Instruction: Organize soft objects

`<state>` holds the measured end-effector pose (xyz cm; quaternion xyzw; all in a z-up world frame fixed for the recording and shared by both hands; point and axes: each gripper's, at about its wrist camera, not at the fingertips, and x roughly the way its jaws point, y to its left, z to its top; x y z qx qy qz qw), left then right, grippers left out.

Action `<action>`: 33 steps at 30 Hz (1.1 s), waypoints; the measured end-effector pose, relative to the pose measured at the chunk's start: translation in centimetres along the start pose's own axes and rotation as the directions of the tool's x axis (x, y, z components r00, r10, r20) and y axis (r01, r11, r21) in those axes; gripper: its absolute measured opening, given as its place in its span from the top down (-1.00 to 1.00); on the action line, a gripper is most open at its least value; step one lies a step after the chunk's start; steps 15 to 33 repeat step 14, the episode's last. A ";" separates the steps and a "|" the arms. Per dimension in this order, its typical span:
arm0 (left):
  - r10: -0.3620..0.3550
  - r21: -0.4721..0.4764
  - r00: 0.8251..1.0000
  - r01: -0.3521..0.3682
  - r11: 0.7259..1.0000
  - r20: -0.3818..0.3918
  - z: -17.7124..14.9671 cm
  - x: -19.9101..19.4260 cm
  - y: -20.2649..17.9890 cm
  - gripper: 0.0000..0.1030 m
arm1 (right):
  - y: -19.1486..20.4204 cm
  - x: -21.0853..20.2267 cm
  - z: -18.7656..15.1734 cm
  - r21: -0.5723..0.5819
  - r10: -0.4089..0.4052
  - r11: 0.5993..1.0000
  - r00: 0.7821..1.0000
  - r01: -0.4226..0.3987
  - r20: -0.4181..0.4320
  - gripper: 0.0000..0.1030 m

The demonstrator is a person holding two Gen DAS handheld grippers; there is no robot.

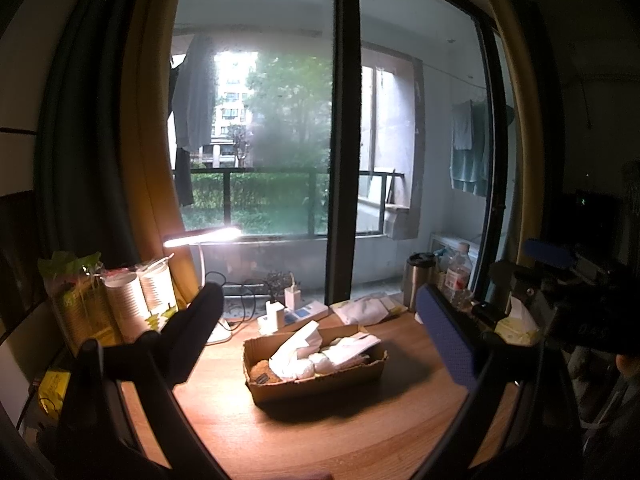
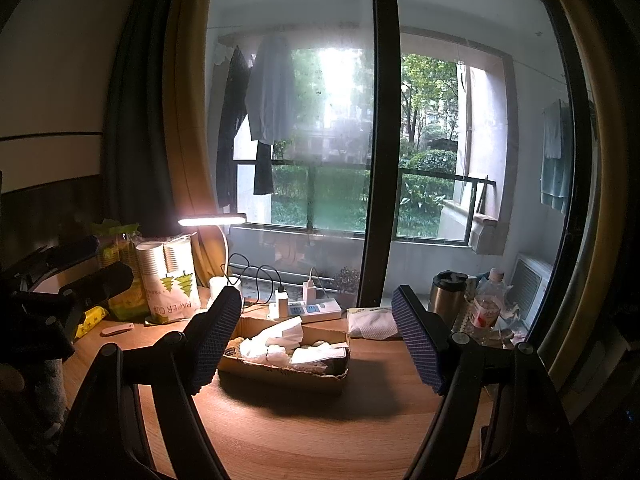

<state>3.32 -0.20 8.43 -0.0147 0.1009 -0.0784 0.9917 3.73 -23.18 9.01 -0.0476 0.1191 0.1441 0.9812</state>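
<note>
Both grippers' jaws gape empty before the cardboard box (image 2: 285,368), lying crosswise.

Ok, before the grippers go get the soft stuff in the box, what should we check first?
1. Left gripper open and empty: ok.
2. Right gripper open and empty: ok.
3. Cardboard box sits flat on the table, ahead of both grippers: ok.
4. Soft white things in the box can be reached from above: ok, nothing covers them.
5. Brown thing at the box's left end is soft: cannot tell.
6. Desk lamp and power strip stay out of the way: ok, both are behind the box.
</note>
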 end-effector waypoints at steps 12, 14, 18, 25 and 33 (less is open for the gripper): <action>-0.007 -0.002 1.000 0.008 1.000 0.019 0.1 -0.3 -0.3 -0.90 | -0.4 0.2 -0.1 0.003 -0.003 1.000 1.000 0.003 -0.005 -0.56; -0.014 -0.010 1.000 0.014 1.000 0.016 0.2 -0.4 -0.3 -0.90 | -0.5 0.2 -0.1 0.000 -0.005 1.000 1.000 0.005 -0.007 -0.56; -0.014 -0.010 1.000 0.014 1.000 0.016 0.2 -0.4 -0.3 -0.90 | -0.5 0.2 -0.1 0.000 -0.005 1.000 1.000 0.005 -0.007 -0.56; -0.014 -0.010 1.000 0.014 1.000 0.016 0.2 -0.4 -0.3 -0.90 | -0.5 0.2 -0.1 0.000 -0.005 1.000 1.000 0.005 -0.007 -0.56; -0.014 -0.010 1.000 0.014 1.000 0.016 0.2 -0.4 -0.3 -0.90 | -0.5 0.2 -0.1 0.000 -0.005 1.000 1.000 0.005 -0.007 -0.56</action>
